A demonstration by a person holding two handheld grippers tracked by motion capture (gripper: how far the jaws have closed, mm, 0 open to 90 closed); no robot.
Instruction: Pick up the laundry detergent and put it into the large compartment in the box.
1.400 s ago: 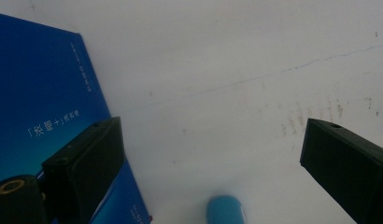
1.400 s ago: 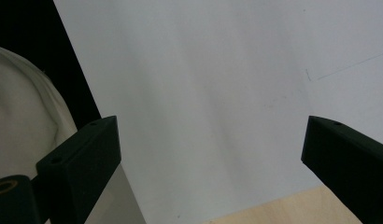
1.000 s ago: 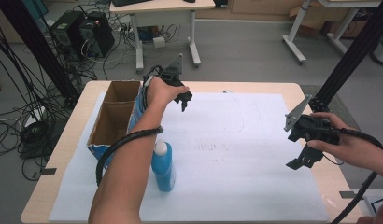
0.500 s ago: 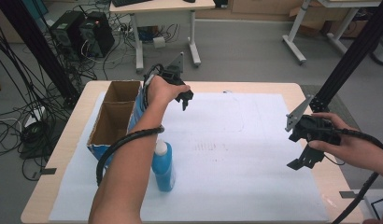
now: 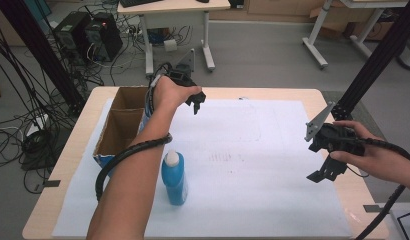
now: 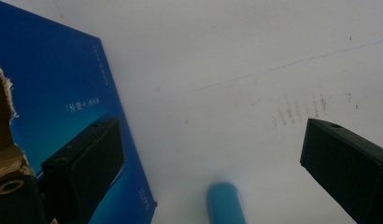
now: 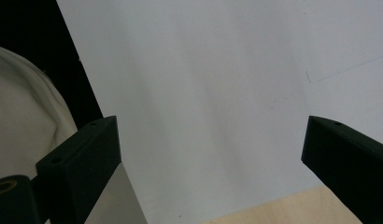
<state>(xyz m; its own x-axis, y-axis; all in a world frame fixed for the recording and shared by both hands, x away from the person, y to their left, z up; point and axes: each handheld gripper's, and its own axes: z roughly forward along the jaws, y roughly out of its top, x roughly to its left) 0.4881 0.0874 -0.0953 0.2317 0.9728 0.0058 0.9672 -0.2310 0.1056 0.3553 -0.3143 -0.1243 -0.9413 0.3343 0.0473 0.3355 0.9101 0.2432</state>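
The blue bottle (image 5: 174,177) stands upright just beside the cardboard box's (image 5: 117,128) near corner, on the white sheet. The left tool (image 5: 195,103) hangs released beyond the bottle; bring it back squarely over the cap before clenching. The right tool (image 5: 327,166), also released, idles well apart from the box.

Matt white paper sheet (image 5: 253,165) covers the pale wood-look tabletop (image 5: 293,94). At nine o'clock, the box (image 5: 115,132) shows rough brown cardboard inside and a glossy blue printed skin. The bottle (image 5: 174,177) is smooth blue plastic. Both tongs look matt black plastic.
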